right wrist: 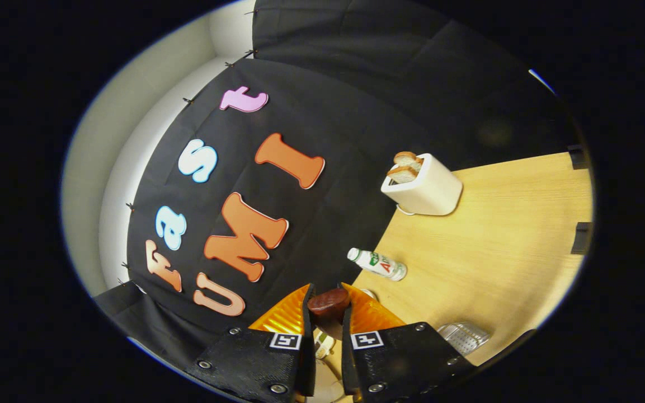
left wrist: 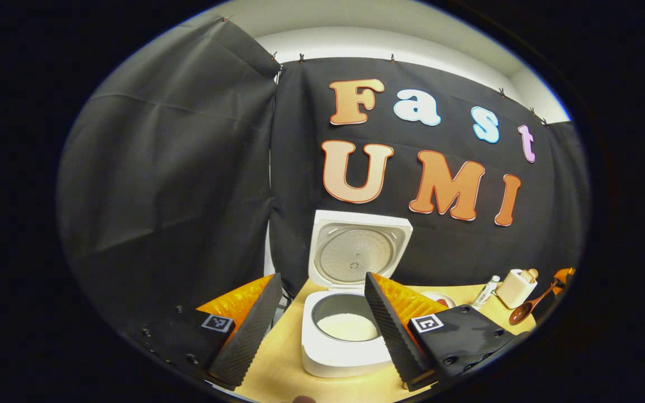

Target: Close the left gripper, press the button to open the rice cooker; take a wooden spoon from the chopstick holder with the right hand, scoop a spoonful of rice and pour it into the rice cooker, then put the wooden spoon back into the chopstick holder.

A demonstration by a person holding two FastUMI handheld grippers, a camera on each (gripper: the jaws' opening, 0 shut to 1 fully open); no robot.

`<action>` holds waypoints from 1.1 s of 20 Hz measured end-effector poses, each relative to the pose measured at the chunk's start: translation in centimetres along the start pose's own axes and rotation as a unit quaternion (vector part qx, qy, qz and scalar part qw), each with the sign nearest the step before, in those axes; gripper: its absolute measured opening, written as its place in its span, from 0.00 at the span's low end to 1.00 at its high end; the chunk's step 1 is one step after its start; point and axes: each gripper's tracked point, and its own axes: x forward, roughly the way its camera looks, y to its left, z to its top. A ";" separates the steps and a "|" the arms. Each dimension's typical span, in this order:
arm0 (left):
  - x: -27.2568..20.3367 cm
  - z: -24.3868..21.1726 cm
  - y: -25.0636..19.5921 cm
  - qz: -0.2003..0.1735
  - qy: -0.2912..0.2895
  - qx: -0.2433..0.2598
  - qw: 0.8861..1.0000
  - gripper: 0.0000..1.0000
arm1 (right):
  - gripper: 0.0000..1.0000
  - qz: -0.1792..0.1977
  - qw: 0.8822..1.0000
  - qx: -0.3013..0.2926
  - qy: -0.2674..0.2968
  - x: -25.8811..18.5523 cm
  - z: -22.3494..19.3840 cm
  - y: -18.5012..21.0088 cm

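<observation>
The white rice cooker point(left wrist: 344, 358) stands open on the wooden table, its lid point(left wrist: 358, 249) upright. White rice point(left wrist: 349, 326) lies in the inner pot. My left gripper point(left wrist: 322, 278) is open, its fingers spread wide on either side of the cooker and holding nothing. At the far right, the wooden spoon point(left wrist: 529, 307) hangs over the table's edge, bowl down to the left, held by my right gripper point(left wrist: 564, 275). In the right gripper view, my right gripper point(right wrist: 328, 291) is shut on the wooden spoon point(right wrist: 329, 302), whose dark rounded part sits between the fingertips.
A cream toaster point(right wrist: 425, 190) with bread slices and a small bottle point(right wrist: 378, 264) stand by the back wall. The toaster point(left wrist: 515, 288), the bottle point(left wrist: 487, 291) and a plate point(left wrist: 439, 300) sit right of the cooker. A perforated metal holder point(right wrist: 462, 336) is close by my right gripper.
</observation>
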 end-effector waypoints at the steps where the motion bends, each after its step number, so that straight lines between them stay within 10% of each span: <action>1: 0.0 -0.1 -0.4 -0.003 0.002 0.001 1.000 0.99 | 0.18 -0.011 1.000 -0.002 0.000 -0.2 -0.1 -1.3; 22: -0.3 0.2 -4.2 -0.020 0.014 0.036 0.999 0.99 | 0.24 -0.083 0.990 -0.099 0.051 0.9 -6.9 -10.1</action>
